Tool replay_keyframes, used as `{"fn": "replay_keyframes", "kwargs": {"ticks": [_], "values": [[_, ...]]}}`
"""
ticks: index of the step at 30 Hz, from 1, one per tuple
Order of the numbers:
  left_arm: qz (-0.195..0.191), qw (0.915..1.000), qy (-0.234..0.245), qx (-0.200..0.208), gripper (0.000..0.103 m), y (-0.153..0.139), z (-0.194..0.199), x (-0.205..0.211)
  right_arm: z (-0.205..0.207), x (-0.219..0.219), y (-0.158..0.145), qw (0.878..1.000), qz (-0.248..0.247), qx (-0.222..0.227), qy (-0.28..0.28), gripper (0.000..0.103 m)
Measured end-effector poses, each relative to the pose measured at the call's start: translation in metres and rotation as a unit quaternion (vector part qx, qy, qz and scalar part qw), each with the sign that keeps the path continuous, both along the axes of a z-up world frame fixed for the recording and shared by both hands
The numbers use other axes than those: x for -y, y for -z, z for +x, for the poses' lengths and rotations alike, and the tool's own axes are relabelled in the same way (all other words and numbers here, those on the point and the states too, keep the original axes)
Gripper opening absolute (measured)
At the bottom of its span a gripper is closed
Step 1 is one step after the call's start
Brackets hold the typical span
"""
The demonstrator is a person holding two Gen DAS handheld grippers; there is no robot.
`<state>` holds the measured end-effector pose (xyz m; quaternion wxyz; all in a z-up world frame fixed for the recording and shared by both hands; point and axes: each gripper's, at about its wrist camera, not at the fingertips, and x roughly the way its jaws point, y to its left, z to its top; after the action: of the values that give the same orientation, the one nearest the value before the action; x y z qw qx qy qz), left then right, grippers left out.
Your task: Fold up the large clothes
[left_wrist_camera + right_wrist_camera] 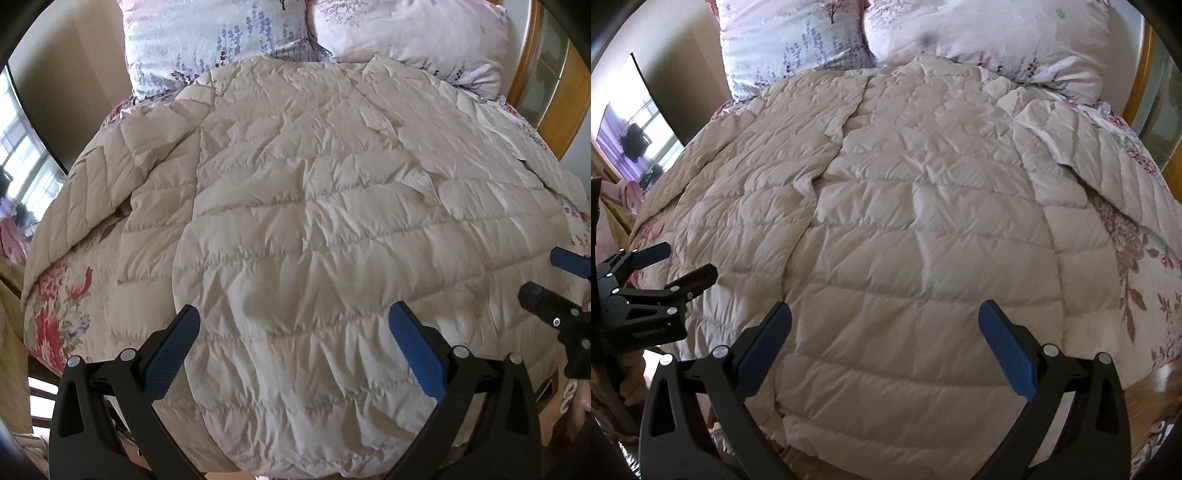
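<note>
A large cream quilted down coat (314, 229) lies spread flat over the bed, and it also fills the right wrist view (905, 229). One sleeve (92, 192) stretches out at the left, the other sleeve (1108, 166) at the right. My left gripper (294, 317) hovers open over the coat's near hem with nothing between its blue pads. My right gripper (885, 315) is open too, above the hem further right. Each gripper shows in the other's view: the right one (543, 273) at the far right edge, the left one (683, 262) at the far left.
Under the coat is a floral bedspread (55, 314). Two flowered pillows (221, 40) (413, 33) lean at the head of the bed. A wooden headboard frame (565, 96) stands at the right. A dark screen (653, 107) hangs on the left wall. Wooden floor (1152, 398) shows by the bed's near corner.
</note>
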<state>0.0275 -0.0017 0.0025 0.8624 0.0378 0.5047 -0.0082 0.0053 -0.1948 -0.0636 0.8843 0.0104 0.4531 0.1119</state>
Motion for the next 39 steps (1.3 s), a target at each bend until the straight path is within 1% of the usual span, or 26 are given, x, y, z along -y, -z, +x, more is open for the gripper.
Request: {"fn": "replay_keyframes", "kwargs": {"ticks": [4, 10, 13, 14, 16, 17, 19, 20, 22, 23, 24, 25, 26, 27, 28, 29, 30, 31, 33, 37, 39], "values": [[0.007, 0.9999, -0.001, 0.008, 0.102, -0.003, 0.01, -0.001, 0.011, 0.01, -0.002, 1.0, 0.001, 0.004, 0.02, 0.101], [0.041, 0.9989, -0.012, 0.018, 0.102, -0.007, 0.029, -0.001, 0.032, 0.038, -0.002, 0.997, 0.006, 0.012, 0.072, 0.101], [0.058, 0.9975, -0.021, 0.033, 0.102, -0.009, 0.038, 0.0, 0.038, 0.059, -0.005, 0.995, 0.014, 0.027, 0.1, 0.101], [0.06, 0.9971, -0.023, 0.04, 0.102, -0.01, 0.041, 0.0, 0.041, 0.073, -0.008, 0.992, 0.025, 0.037, 0.116, 0.101], [0.062, 0.9961, -0.027, 0.056, 0.102, -0.013, 0.048, 0.0, 0.047, 0.11, -0.013, 0.983, 0.073, 0.063, 0.154, 0.101], [0.063, 0.9956, -0.031, 0.062, 0.102, -0.014, 0.051, -0.001, 0.049, 0.127, -0.014, 0.977, 0.097, 0.071, 0.173, 0.101], [0.057, 0.9948, -0.038, 0.075, 0.102, -0.015, 0.057, -0.002, 0.051, 0.171, -0.013, 0.957, 0.155, 0.086, 0.228, 0.101], [0.053, 0.9947, -0.04, 0.078, 0.102, -0.015, 0.06, -0.003, 0.051, 0.2, -0.01, 0.94, 0.187, 0.095, 0.27, 0.101], [0.044, 0.9944, -0.045, 0.085, 0.102, -0.014, 0.065, -0.005, 0.05, 0.238, -0.003, 0.914, 0.222, 0.1, 0.324, 0.098], [0.041, 0.9943, -0.046, 0.087, 0.102, -0.013, 0.067, -0.005, 0.049, 0.261, 0.003, 0.898, 0.241, 0.1, 0.354, 0.089], [0.037, 0.9942, -0.047, 0.09, 0.102, -0.013, 0.07, -0.006, 0.05, 0.279, 0.009, 0.885, 0.257, 0.096, 0.377, 0.081], [0.035, 0.9942, -0.047, 0.09, 0.102, -0.012, 0.071, -0.005, 0.049, 0.3, 0.018, 0.868, 0.277, 0.087, 0.404, 0.078], [0.033, 0.9943, -0.046, 0.091, 0.102, -0.011, 0.072, -0.005, 0.048, 0.312, 0.025, 0.856, 0.294, 0.081, 0.417, 0.072], [0.032, 0.9942, -0.046, 0.092, 0.102, -0.011, 0.074, -0.005, 0.047, 0.327, 0.034, 0.84, 0.317, 0.073, 0.435, 0.068], [0.033, 0.9941, -0.047, 0.092, 0.102, -0.009, 0.075, -0.004, 0.045, 0.335, 0.041, 0.83, 0.329, 0.068, 0.445, 0.067], [0.035, 0.994, -0.047, 0.093, 0.102, -0.009, 0.076, -0.004, 0.043, 0.348, 0.05, 0.815, 0.348, 0.063, 0.459, 0.062], [0.037, 0.9939, -0.047, 0.093, 0.102, -0.008, 0.076, -0.003, 0.042, 0.356, 0.055, 0.805, 0.365, 0.069, 0.463, 0.057], [0.038, 0.9938, -0.047, 0.093, 0.102, -0.007, 0.077, -0.003, 0.04, 0.362, 0.058, 0.798, 0.376, 0.073, 0.466, 0.056], [0.04, 0.9937, -0.046, 0.094, 0.102, -0.006, 0.079, -0.002, 0.04, 0.371, 0.06, 0.789, 0.385, 0.081, 0.473, 0.056], [0.039, 0.9938, -0.045, 0.094, 0.102, -0.004, 0.082, -0.001, 0.046, 0.387, 0.061, 0.779, 0.379, 0.092, 0.491, 0.056], [0.039, 0.994, -0.045, 0.092, 0.102, -0.003, 0.083, -0.001, 0.045, 0.401, 0.058, 0.774, 0.376, 0.095, 0.5, 0.049]]}}
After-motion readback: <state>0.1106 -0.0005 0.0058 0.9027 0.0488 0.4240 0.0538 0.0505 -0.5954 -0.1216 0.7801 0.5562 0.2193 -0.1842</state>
